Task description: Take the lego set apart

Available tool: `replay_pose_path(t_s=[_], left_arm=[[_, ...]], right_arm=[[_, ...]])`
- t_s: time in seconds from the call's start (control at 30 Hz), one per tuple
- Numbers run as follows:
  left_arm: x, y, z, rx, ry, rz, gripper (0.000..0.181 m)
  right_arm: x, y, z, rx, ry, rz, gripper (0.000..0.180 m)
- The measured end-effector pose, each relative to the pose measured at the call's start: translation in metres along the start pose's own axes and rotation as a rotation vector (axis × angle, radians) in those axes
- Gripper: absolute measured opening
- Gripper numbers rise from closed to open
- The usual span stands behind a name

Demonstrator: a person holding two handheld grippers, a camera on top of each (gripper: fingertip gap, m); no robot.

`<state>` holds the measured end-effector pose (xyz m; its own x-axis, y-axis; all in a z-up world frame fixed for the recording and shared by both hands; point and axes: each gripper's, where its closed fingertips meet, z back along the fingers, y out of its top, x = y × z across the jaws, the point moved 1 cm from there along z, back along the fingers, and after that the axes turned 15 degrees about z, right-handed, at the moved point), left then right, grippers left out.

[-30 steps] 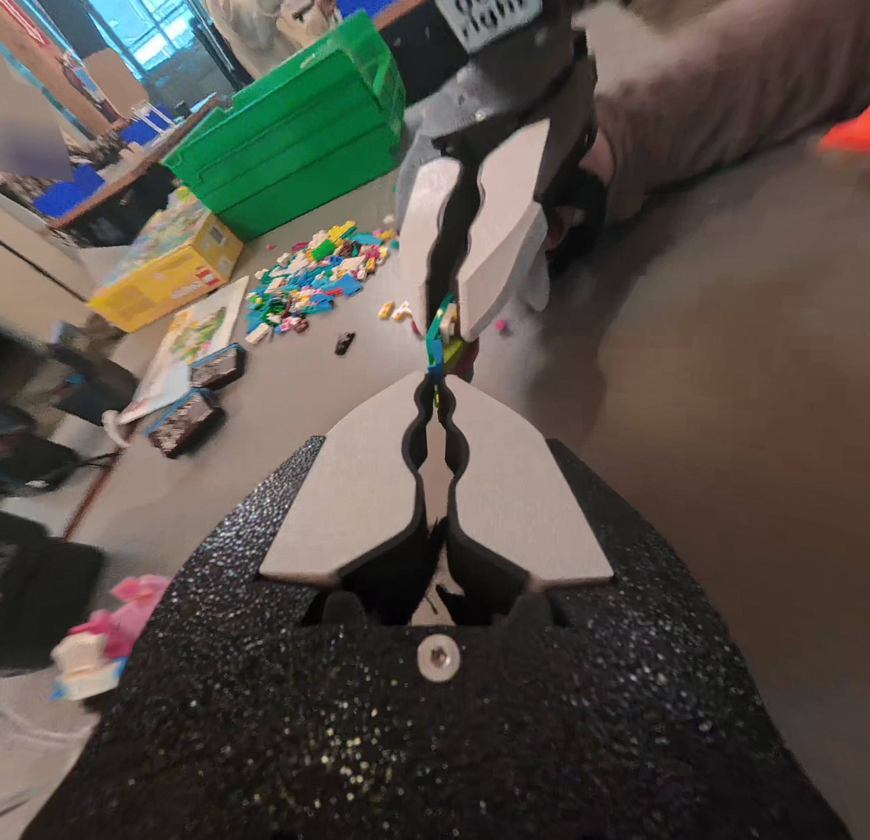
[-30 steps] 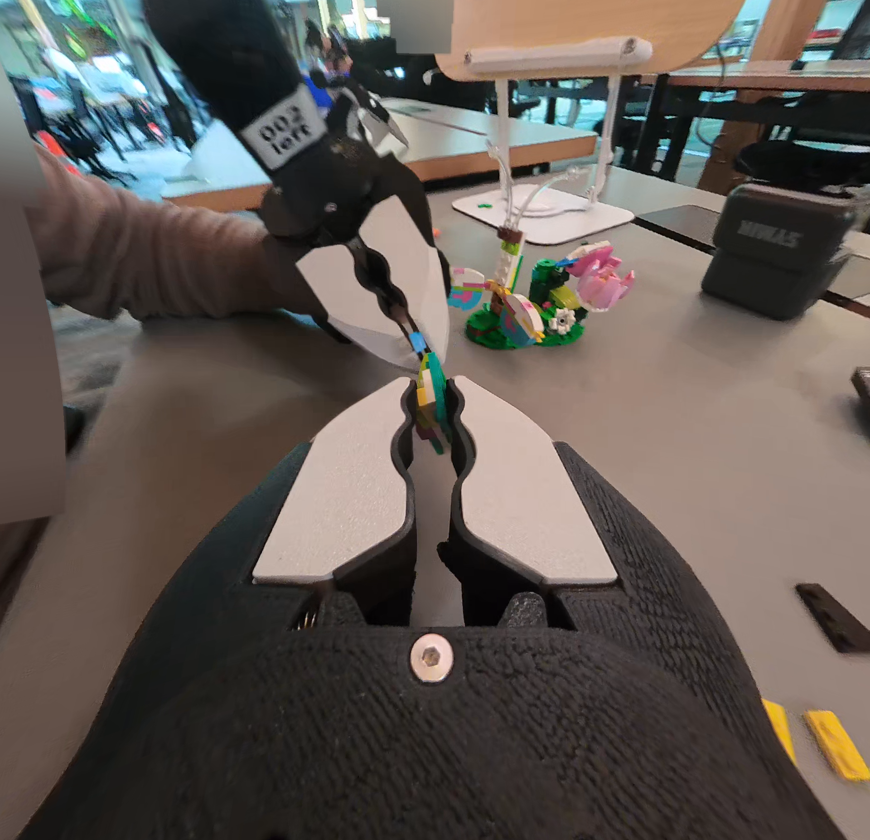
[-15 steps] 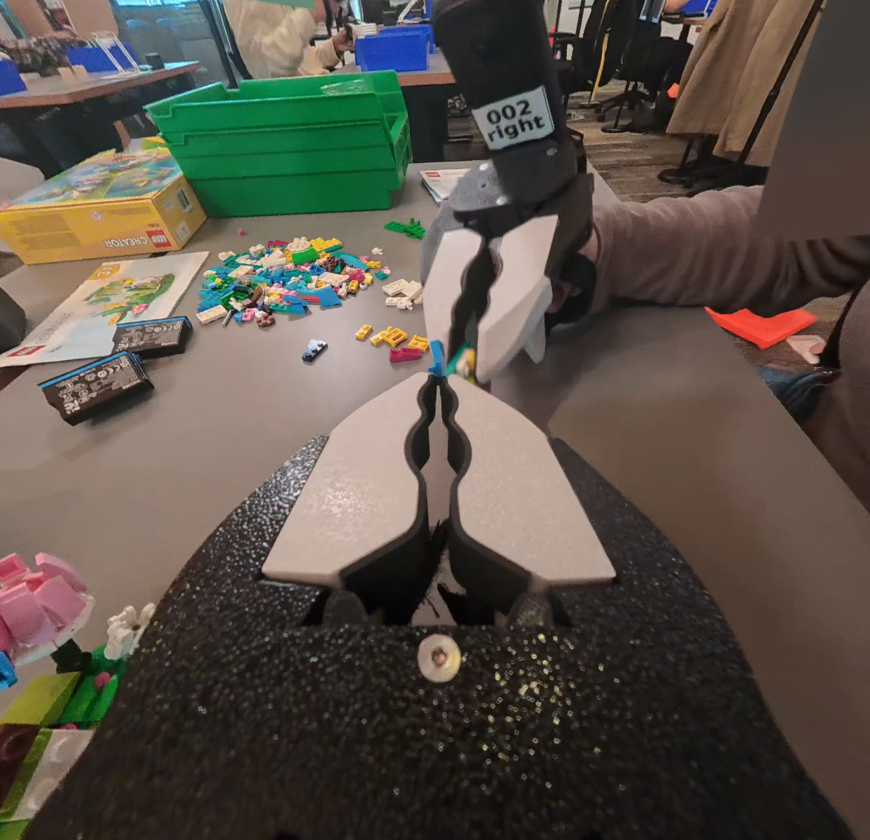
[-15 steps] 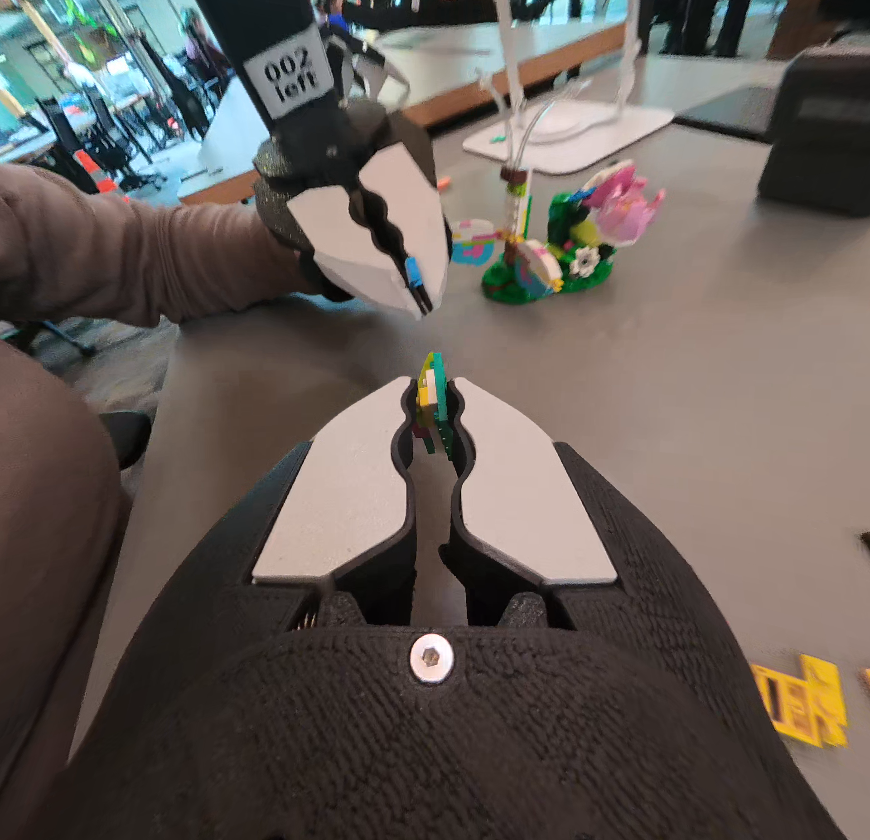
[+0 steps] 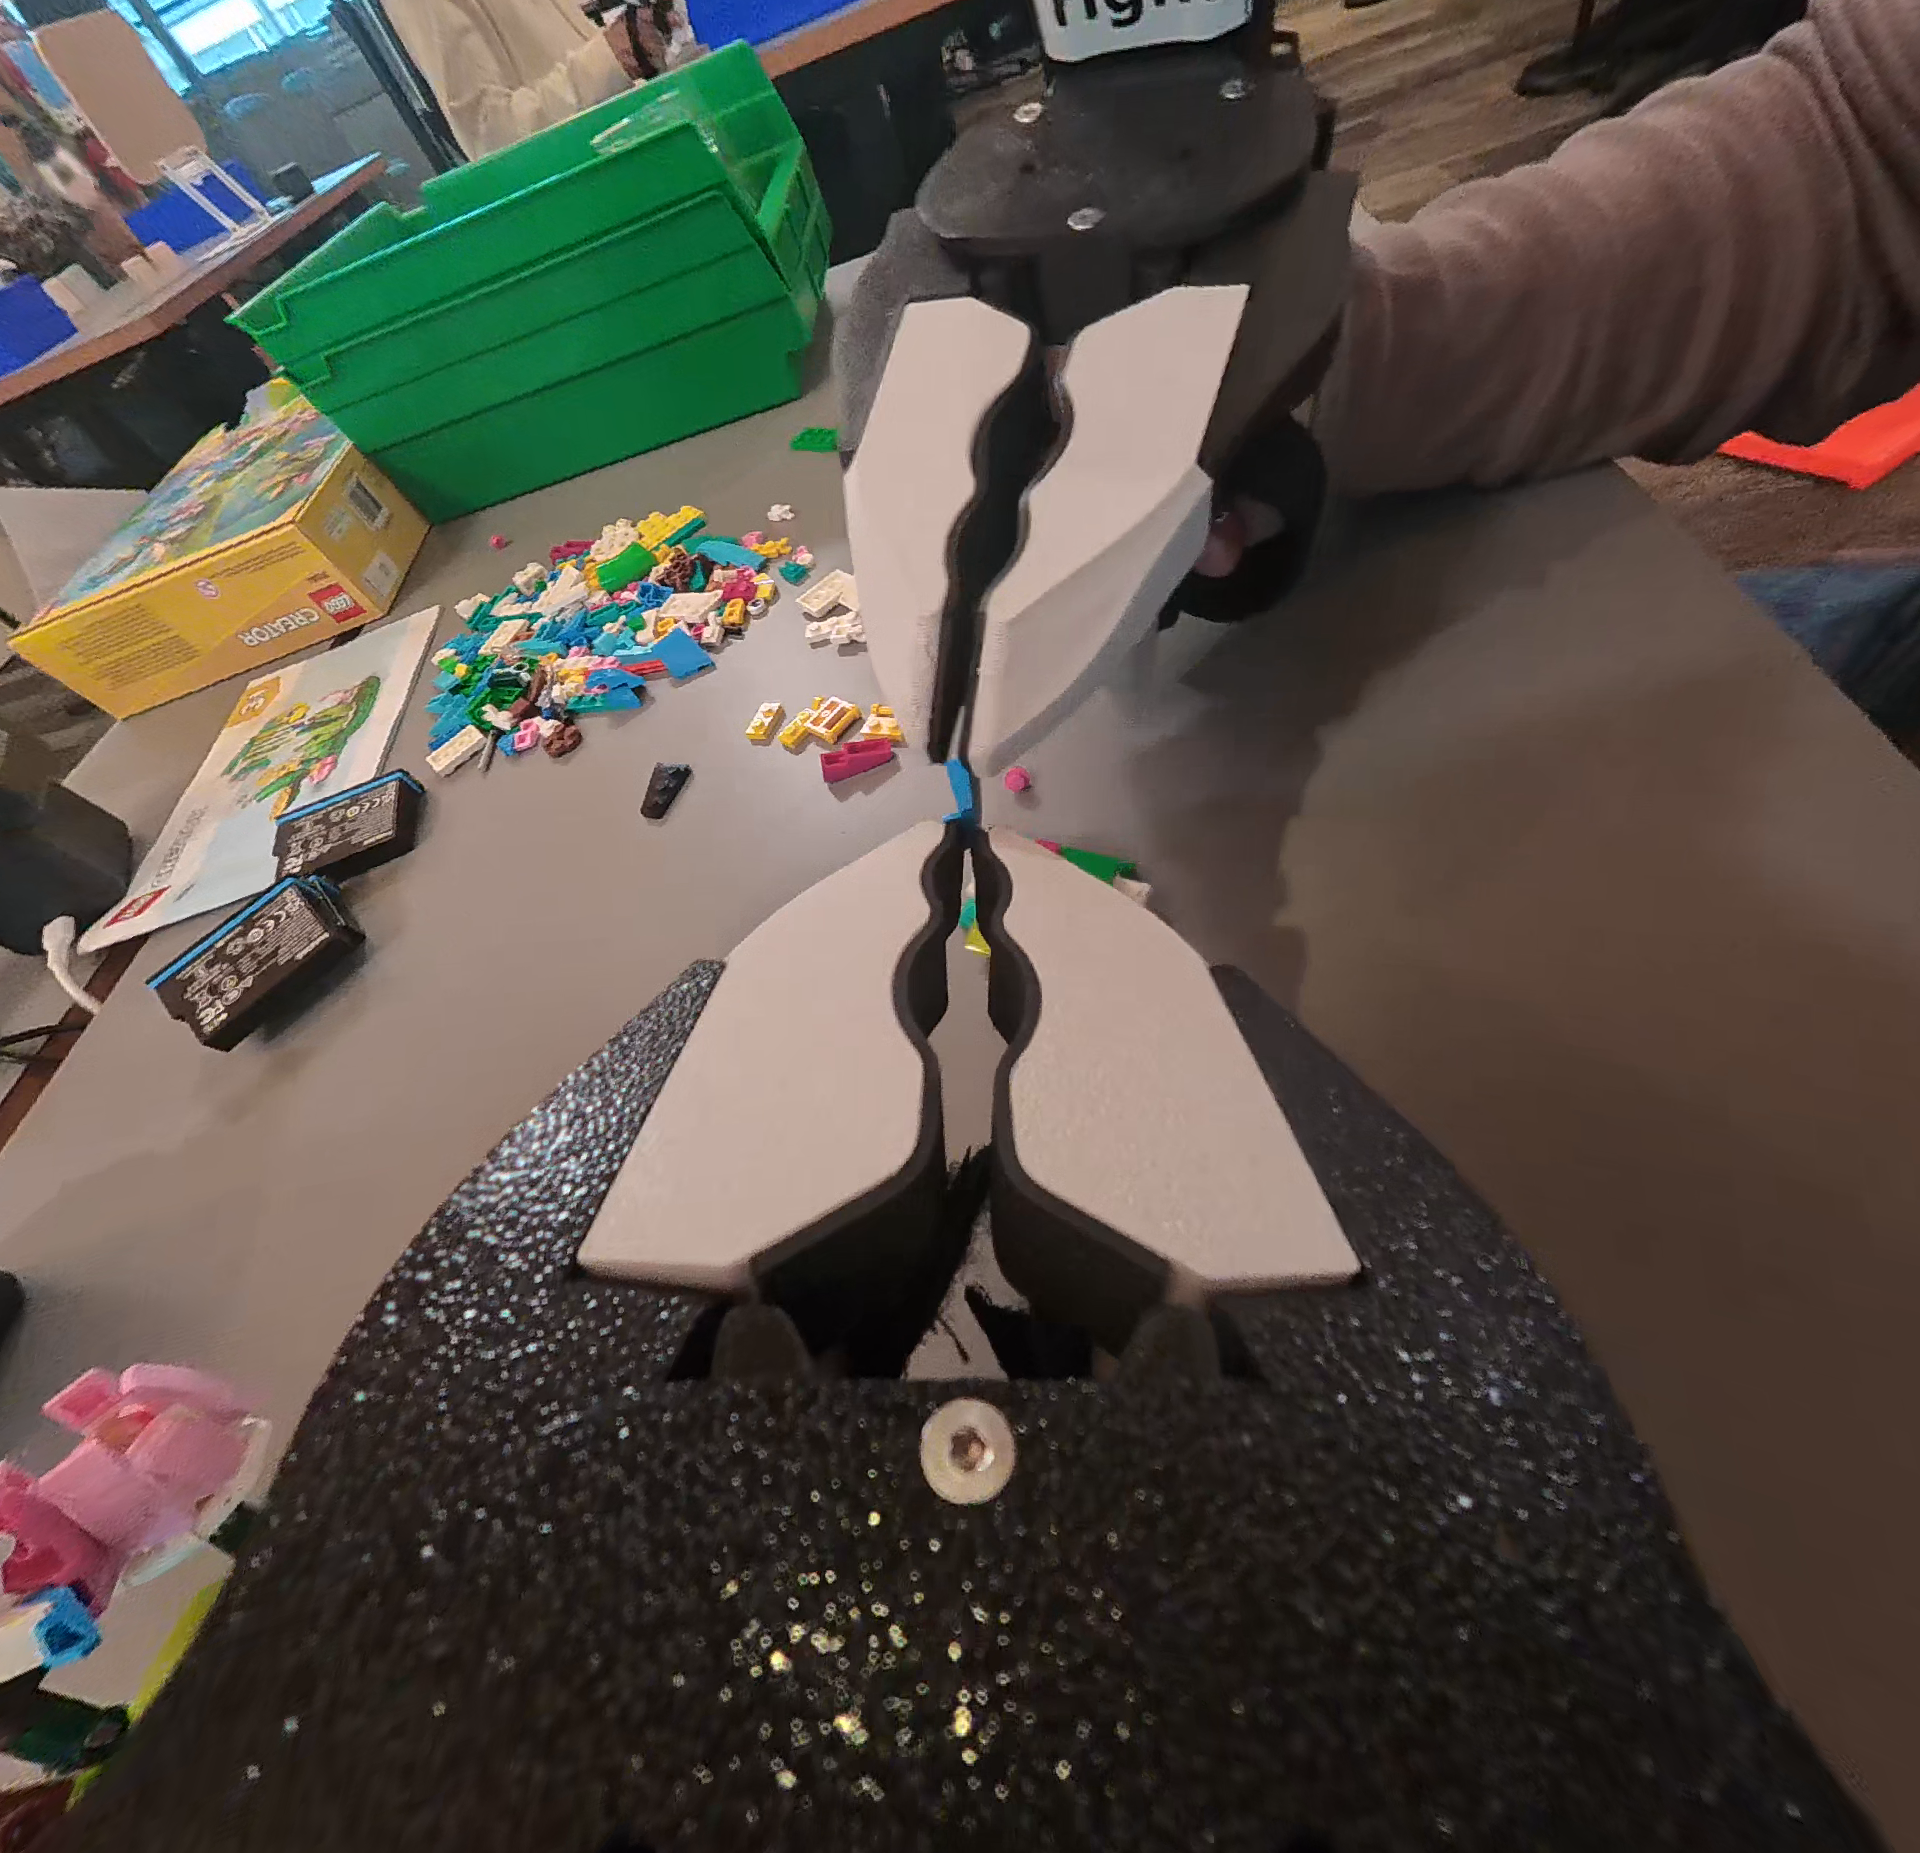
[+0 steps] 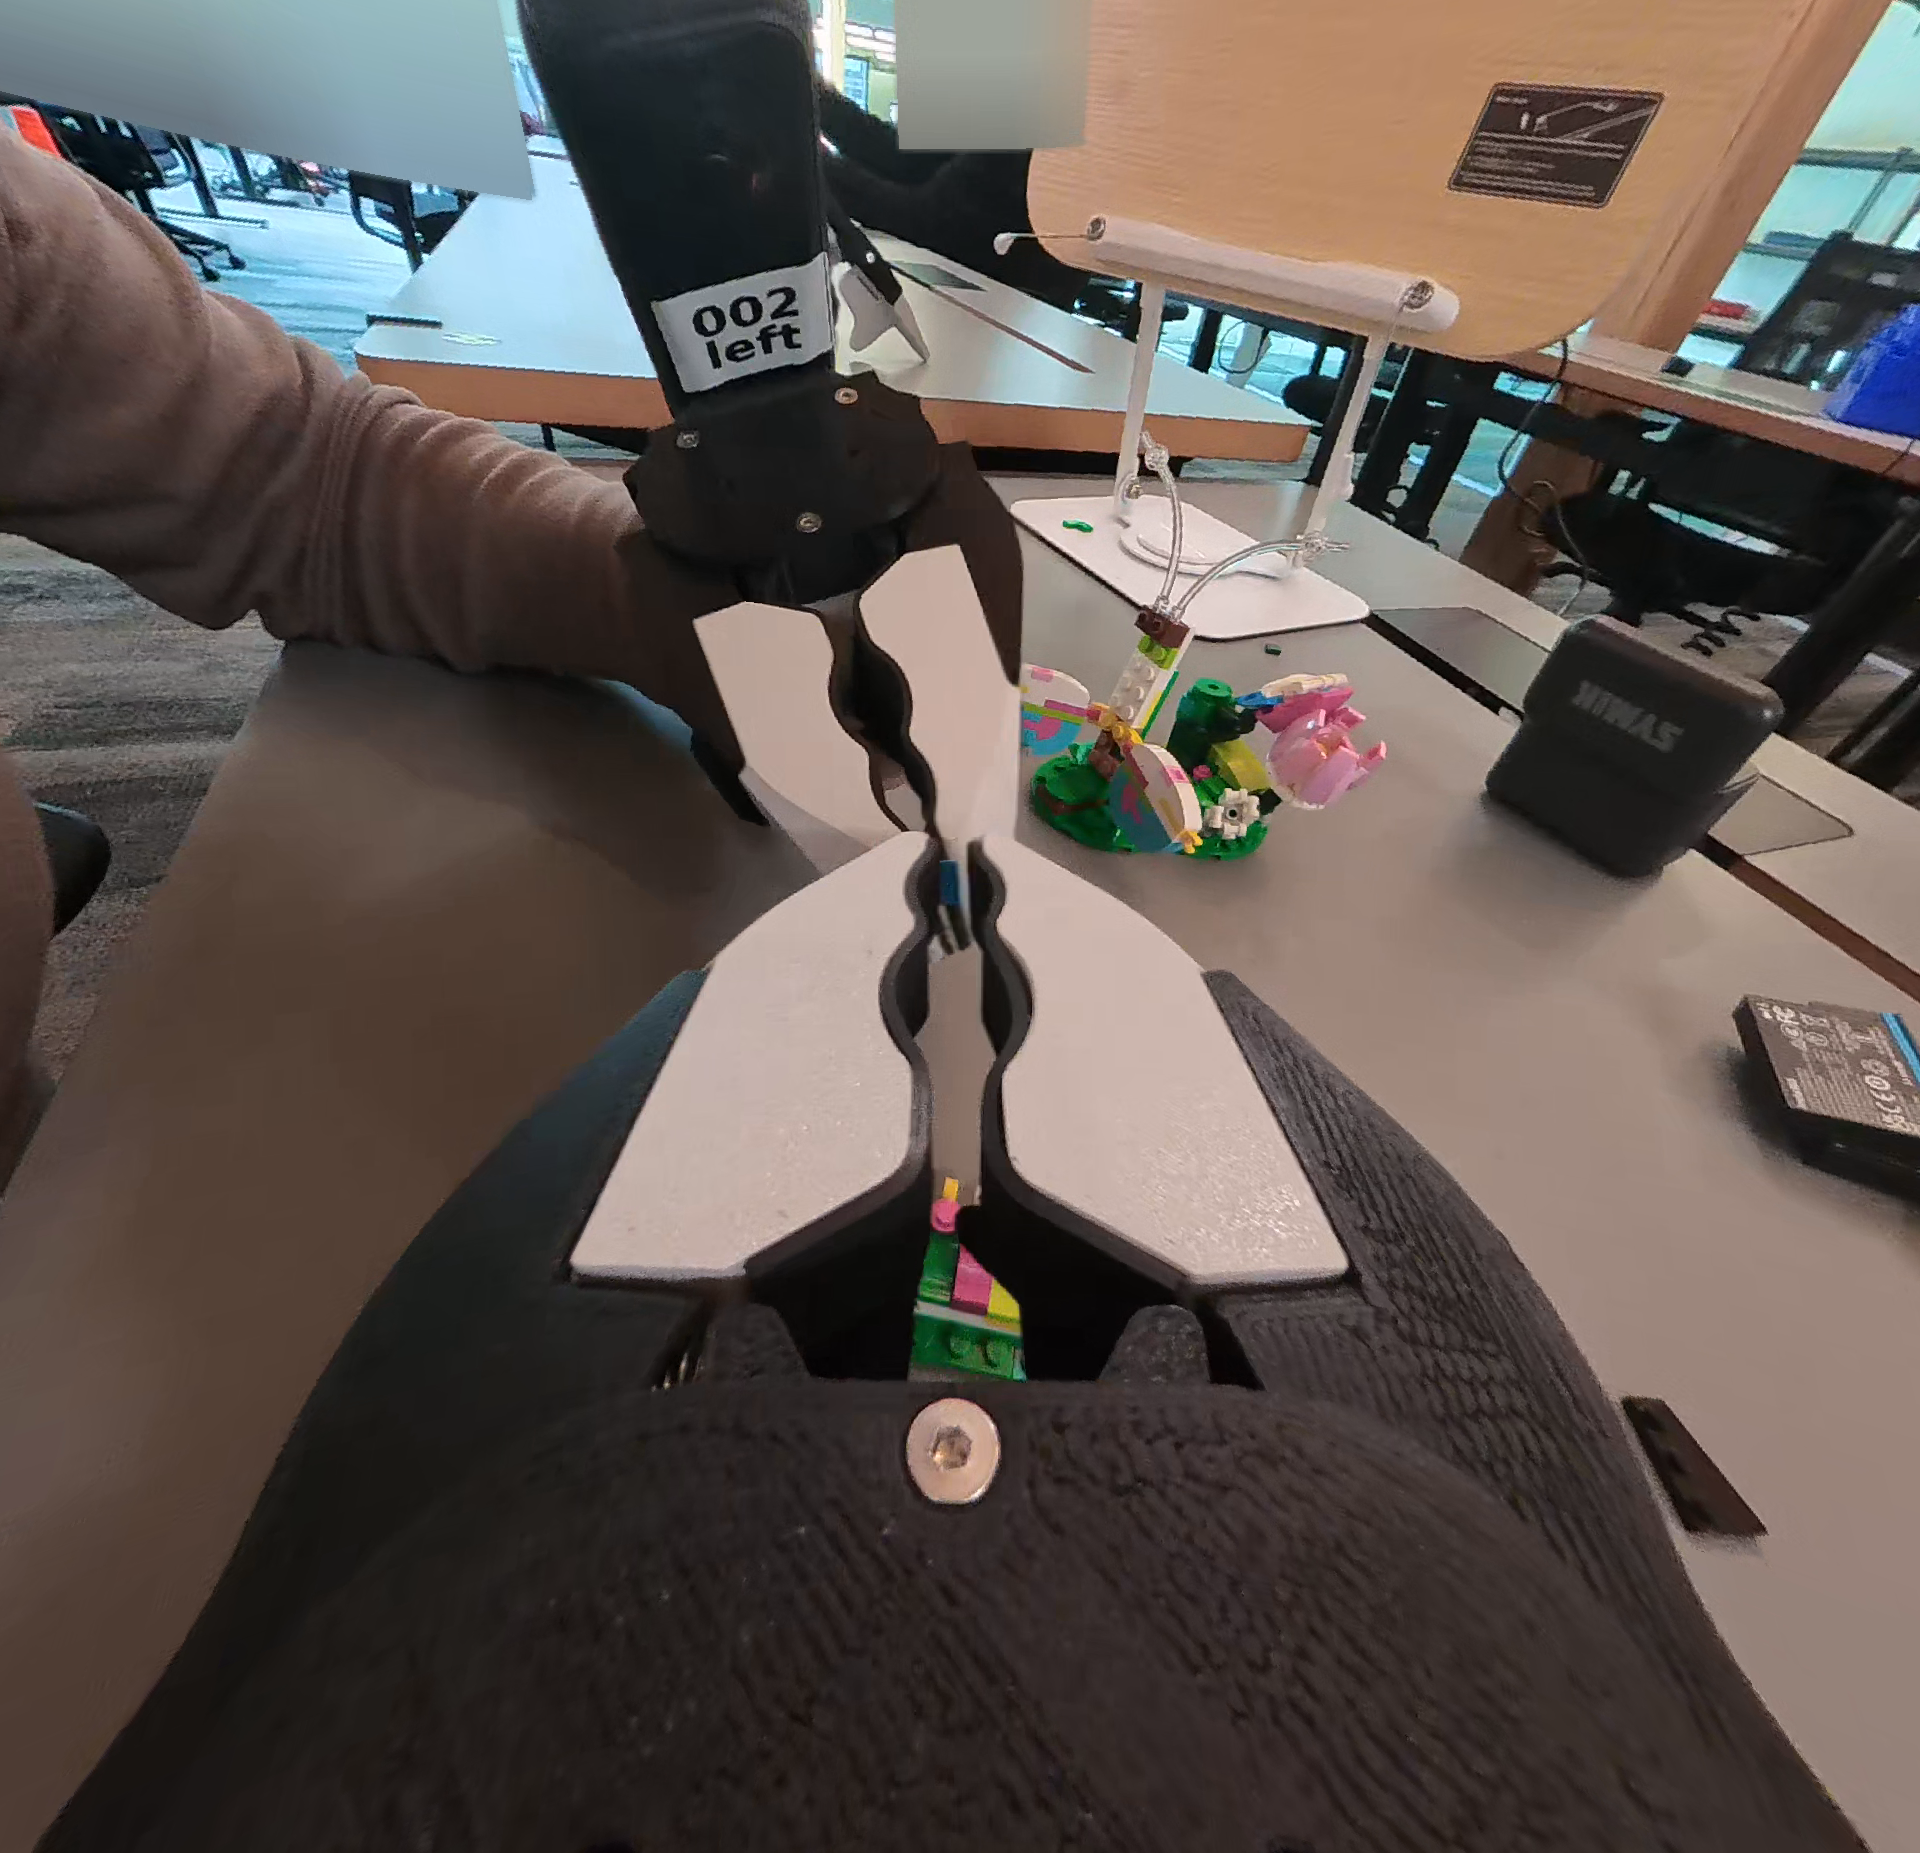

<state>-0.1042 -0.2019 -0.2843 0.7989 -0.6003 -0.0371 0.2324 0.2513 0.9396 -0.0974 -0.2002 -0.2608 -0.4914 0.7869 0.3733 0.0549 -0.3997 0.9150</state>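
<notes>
**Left wrist view: blue piece held tip to tip**

Left wrist view: left gripper [image 5: 964, 847] pinches a small blue piece [image 5: 958, 791], upright, its upper end meeting the right gripper [image 5: 954, 743], whose jaws look nearly closed.

Right wrist view: that piece sits between the right gripper's tips; a green-and-pink lego chunk [image 6: 961, 1304] lies below, the flower model [image 6: 1174, 754] beyond.

it was an open office: rows of desks [image 6: 727, 390], rolling chairs [image 6: 187, 193] on carpet, wide windows [image 5: 208, 16] behind.
</notes>
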Motion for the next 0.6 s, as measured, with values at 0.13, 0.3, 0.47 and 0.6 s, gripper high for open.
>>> replay_pose_path(t_s=[0.13, 0.3, 0.47, 0.6], left_arm=[[0.006, 0.005, 0.001, 0.014, -0.026, 0.0, 0.002], [0.007, 0.007, -0.002, 0.035, -0.002, 0.026, 0.002], [0.0, 0.003, -0.003, 0.021, 0.044, 0.029, 0.021], [0.001, 0.008, -0.002, 0.063, 0.014, 0.058, 0.03]], right_arm=[[-0.003, 0.0, 0.001, -0.017, 0.02, 0.016, 0.012], [-0.006, 0.001, 0.003, -0.034, 0.036, 0.068, 0.002], [0.032, 0.005, 0.054, -0.112, -0.159, 0.068, 0.002], [0.065, -0.046, 0.16, -0.419, -0.41, -0.003, 0.001]])
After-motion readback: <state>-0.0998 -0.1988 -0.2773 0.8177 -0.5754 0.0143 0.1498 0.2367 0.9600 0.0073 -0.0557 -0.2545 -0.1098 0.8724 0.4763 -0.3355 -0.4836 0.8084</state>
